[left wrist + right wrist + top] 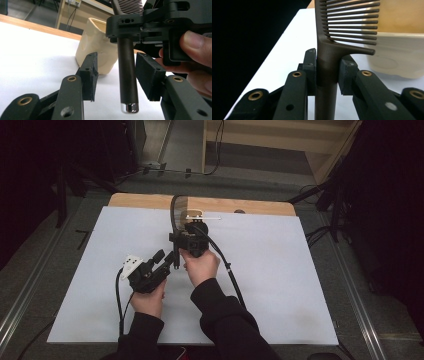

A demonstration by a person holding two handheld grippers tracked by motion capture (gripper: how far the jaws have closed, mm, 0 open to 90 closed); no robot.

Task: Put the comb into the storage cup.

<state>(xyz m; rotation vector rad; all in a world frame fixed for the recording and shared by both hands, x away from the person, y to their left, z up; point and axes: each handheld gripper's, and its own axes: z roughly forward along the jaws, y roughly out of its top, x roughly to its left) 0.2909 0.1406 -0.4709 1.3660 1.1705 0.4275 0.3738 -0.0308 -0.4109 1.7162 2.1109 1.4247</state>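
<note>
My right gripper (pixel 176 236) has its fingers (pixel 310 67) clamped on the neck of a dark brown comb (pixel 329 57), just under the teeth, holding it upright over the white desk (pixel 280 270). The comb's round handle hangs down with its shiny metal tip (pixel 129 107) between the fingers (pixel 89 75) of my left gripper (pixel 167 260), which are spread apart on either side and not touching it. A cream-coloured container (pixel 96 47) stands on the desk just behind the comb; in the high view it is mostly hidden, so I cannot tell its exact shape. I can read no writing or brand on anything.
</note>
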